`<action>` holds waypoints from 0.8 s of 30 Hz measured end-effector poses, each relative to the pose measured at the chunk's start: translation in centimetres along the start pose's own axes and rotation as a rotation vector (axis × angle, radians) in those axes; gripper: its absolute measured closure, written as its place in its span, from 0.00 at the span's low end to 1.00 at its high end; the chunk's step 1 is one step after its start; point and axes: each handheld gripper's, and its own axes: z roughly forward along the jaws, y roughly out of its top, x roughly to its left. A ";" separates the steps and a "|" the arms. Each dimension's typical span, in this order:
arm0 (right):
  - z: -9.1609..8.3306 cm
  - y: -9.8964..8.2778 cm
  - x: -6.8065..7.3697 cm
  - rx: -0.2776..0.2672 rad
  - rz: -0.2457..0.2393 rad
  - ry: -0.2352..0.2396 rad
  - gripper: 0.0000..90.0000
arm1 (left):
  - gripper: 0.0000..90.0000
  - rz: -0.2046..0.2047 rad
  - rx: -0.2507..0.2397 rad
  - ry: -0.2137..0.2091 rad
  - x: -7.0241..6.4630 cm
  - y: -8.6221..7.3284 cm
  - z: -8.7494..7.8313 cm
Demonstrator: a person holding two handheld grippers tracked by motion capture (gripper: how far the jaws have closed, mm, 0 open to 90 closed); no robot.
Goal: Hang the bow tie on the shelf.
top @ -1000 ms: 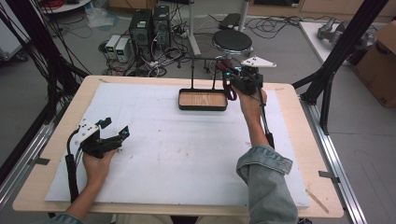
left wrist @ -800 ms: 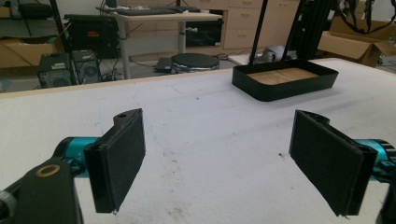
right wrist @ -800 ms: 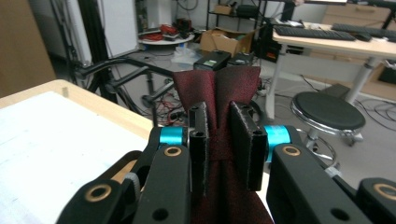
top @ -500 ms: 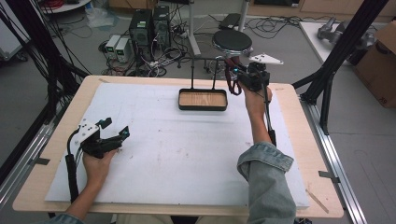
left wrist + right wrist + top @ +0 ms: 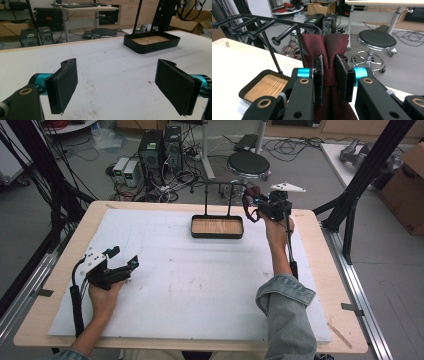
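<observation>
The right tongs (image 5: 329,77) were closed on a dark red cloth (image 5: 325,47), and the two black jaws pressed the cloth between them so that it was gathered into a narrow waist. Above the jaws the cloth spread wider, close to the black rack (image 5: 262,23) with its row of short arms; I could not tell whether the cloth touched the rack. Below and to the left of these tongs in the right gripper view lay the black tray (image 5: 249,87) with a wooden bottom, which carried the post of the rack. In the high view the right tongs (image 5: 252,205) were held above the far edge of the counter (image 5: 45,285), just beside the tray (image 5: 217,235). The left tongs (image 5: 116,86) were wide open and held nothing, low over the white sheet (image 5: 105,60). The tray (image 5: 150,46) stood well ahead of them, to the right.
</observation>
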 end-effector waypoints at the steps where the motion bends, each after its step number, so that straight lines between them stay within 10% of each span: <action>1: 0.0 0.0 0.0 0.000 0.000 0.000 0.86 | 0.21 0.000 0.000 0.000 0.0 0.0 0.0; 7: 0.3 -0.4 -0.6 0.004 0.062 0.021 0.84 | 0.21 0.000 0.001 -0.001 0.0 0.0 0.0; 24: 0.9 -0.7 -0.5 0.038 0.048 0.002 0.82 | 0.21 -0.002 0.001 -0.002 0.0 0.0 0.0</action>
